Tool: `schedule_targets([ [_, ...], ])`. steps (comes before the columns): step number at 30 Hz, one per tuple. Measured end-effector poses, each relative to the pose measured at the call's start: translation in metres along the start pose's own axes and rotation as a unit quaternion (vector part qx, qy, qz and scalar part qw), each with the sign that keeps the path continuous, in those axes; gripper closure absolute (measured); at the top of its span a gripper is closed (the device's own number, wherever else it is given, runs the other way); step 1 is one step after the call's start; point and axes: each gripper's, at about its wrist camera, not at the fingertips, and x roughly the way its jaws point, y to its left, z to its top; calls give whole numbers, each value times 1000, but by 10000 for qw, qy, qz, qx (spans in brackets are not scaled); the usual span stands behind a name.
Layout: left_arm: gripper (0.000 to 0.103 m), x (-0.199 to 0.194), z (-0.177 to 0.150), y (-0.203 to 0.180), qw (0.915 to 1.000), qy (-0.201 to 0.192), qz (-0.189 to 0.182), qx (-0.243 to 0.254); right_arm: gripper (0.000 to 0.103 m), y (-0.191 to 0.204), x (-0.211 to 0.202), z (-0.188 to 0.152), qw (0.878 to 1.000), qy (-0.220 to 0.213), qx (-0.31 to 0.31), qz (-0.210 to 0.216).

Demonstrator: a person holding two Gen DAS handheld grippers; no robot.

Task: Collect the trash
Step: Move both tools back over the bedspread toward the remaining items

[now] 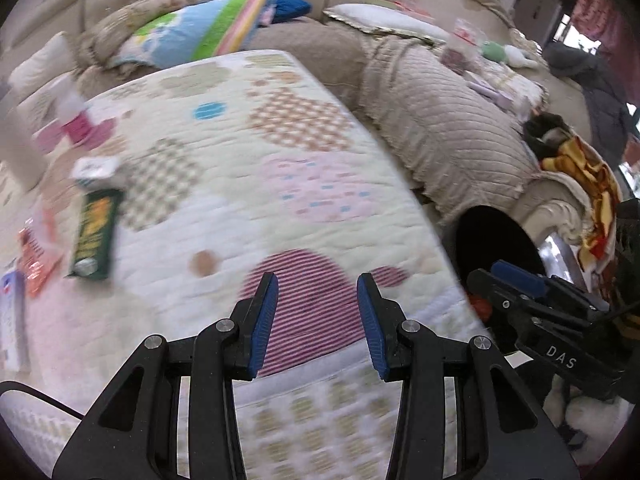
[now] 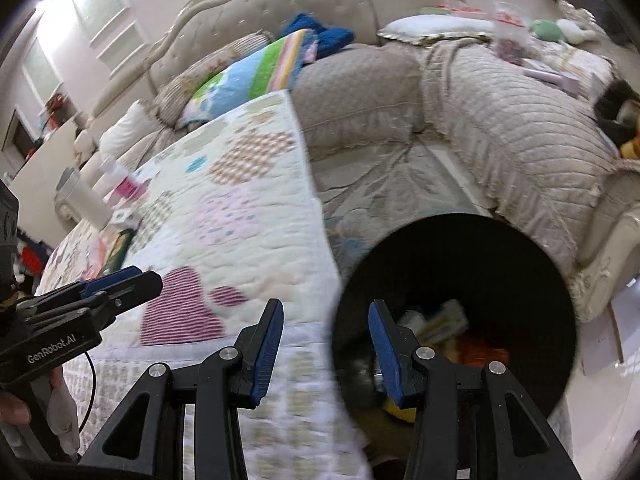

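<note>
My left gripper [image 1: 318, 296] is open and empty above the quilted cloth [image 1: 304, 216] on the table. Trash lies at the cloth's left: a green packet [image 1: 94, 236], an orange wrapper [image 1: 38, 264], a small white box [image 1: 96, 168] and a pink item [image 1: 80, 128]. My right gripper [image 2: 326, 320] is also open with nothing between its pads, over the near rim of a black bin [image 2: 500, 248]. Wrappers and a yellow-white packet [image 2: 444, 324] lie inside the bin. In the left wrist view the bin [image 1: 496, 240] stands off the table's right edge, beside the right gripper [image 1: 518, 276].
A beige sofa [image 2: 520, 128] with cushions, a striped pillow [image 1: 208, 28] and blue cloth wraps around behind the table and bin. A white bottle [image 2: 84, 200] stands at the table's far left. A white-blue carton [image 1: 12, 320] lies at the left edge.
</note>
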Motion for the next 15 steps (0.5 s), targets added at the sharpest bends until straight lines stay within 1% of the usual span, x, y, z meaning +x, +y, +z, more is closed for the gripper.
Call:
schedule_targets([
  [6, 64, -19, -15, 60, 9984, -27, 387, -406, 60, 50, 22, 1, 9985, 221, -391, 297],
  [11, 64, -37, -29, 113, 9946, -44, 747, -724, 58, 95, 42, 2, 9951, 420, -721, 531],
  [15, 64, -52, -42, 159, 9894, -36, 1033, -1023, 48, 133, 62, 3, 9909, 598, -965, 717],
])
